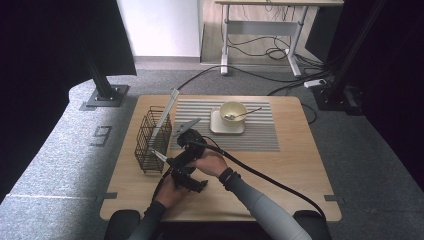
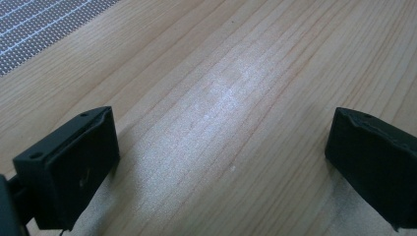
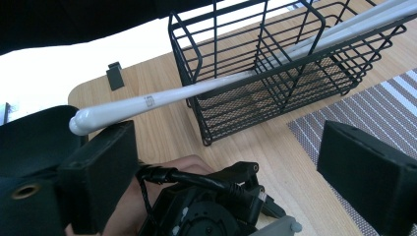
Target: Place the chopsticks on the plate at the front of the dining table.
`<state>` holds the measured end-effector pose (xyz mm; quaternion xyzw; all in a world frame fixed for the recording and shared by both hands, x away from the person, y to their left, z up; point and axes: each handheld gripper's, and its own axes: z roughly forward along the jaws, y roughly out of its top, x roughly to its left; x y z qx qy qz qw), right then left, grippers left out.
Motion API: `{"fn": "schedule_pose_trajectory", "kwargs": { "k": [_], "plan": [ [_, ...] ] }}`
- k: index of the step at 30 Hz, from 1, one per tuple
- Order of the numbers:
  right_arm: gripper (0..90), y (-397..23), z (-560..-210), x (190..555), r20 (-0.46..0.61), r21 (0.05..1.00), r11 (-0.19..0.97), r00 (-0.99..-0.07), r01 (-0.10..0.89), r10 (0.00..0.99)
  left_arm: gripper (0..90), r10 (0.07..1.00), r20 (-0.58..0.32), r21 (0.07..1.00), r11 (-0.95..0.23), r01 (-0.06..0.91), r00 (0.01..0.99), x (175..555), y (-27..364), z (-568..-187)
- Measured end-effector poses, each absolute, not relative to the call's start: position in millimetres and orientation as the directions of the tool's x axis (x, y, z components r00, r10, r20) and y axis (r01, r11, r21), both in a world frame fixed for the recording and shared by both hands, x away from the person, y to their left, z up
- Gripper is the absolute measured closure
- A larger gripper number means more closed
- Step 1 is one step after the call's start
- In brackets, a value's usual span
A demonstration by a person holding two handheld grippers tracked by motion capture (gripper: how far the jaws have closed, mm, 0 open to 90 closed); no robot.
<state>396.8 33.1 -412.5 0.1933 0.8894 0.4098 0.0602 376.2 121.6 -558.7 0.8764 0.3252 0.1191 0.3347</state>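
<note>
A black wire basket [image 1: 152, 140] [image 3: 275, 73] stands on the left part of the wooden table [image 1: 280, 170]. A long white stick [image 1: 165, 111] [image 3: 196, 93] leans in it. In the right gripper view the stick's rounded near end lies just above the left jaw, not pinched. My right gripper [image 1: 169, 161] [image 3: 231, 147] is open beside the basket's near corner. My left gripper [image 1: 202, 186] [image 2: 221, 142] sits just in front of it, open over bare wood with nothing between its jaws. Its body [image 3: 206, 211] shows below the right gripper's jaws.
A grey striped mat [image 1: 260, 135] [image 3: 373, 113] covers the table's far middle. On it stands a cream plate [image 1: 217, 128] with a bowl [image 1: 233, 112] and a spoon [image 1: 247, 113]. Cables trail from both grippers across the front of the table.
</note>
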Motion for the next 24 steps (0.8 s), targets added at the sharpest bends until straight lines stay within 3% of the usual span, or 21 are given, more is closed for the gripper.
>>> {"fn": "schedule_pose_trajectory", "kwargs": {
  "k": [11,24],
  "plan": [
    [17.4,45,-411,390,0.019,0.744,0.619,-0.934,0.252,0.358,0.0,0.649,-0.005,0.663,-0.567,0.488,0.761,376,122,-559],
    [55.0,51,-406,377,-0.049,0.775,0.615,-0.958,0.142,0.283,0.0,0.647,-0.006,0.661,-0.570,0.489,0.762,376,122,-558]
  ]
}}
